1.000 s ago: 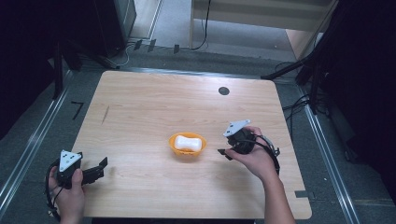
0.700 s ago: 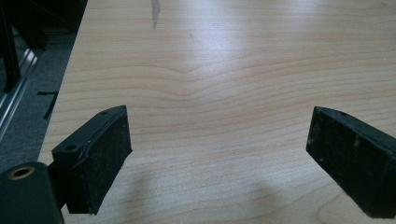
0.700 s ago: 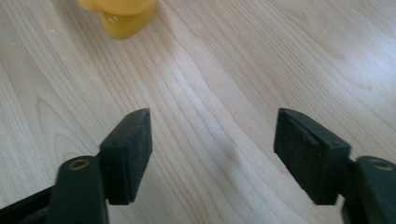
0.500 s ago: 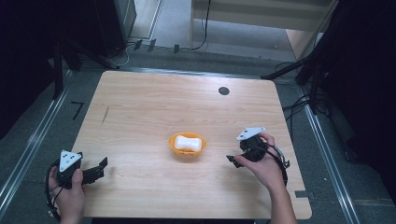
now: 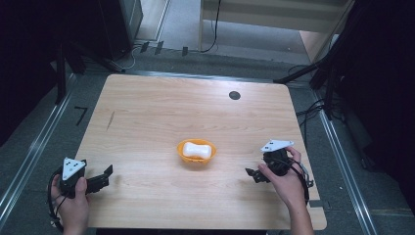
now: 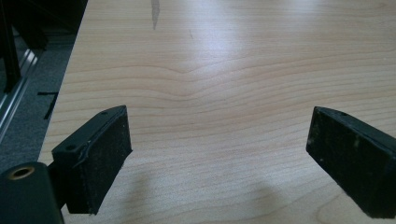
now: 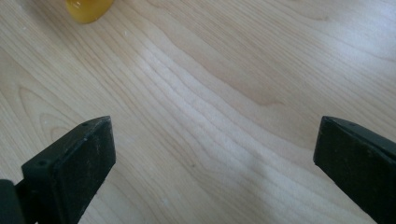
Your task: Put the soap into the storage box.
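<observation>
An orange bowl (image 5: 180, 149) sits in the middle of the wooden table (image 5: 161, 107), with a white rounded lump (image 5: 199, 149) inside it. My right gripper (image 5: 254, 175) is to the bowl's right near the front edge, pointing left. Its jaws have just been opening and now stand wide apart in the right gripper view (image 7: 215, 154) over bare wood, with nothing between them. The bowl's edge (image 7: 88, 8) shows at the top left there. My left gripper (image 5: 103, 177) rests at the front left corner, open and empty, over bare wood (image 6: 219, 149).
A black round grommet (image 5: 234, 95) is set into the table's far side. A short dark mark (image 5: 110, 120) lies on the left part. Metal rails (image 5: 34, 147) run along the floor on both sides, and cables (image 5: 313, 110) lie to the right.
The right hand has drawn away from the bowl, to the right and toward the front edge. The left gripper has stayed where it was.
</observation>
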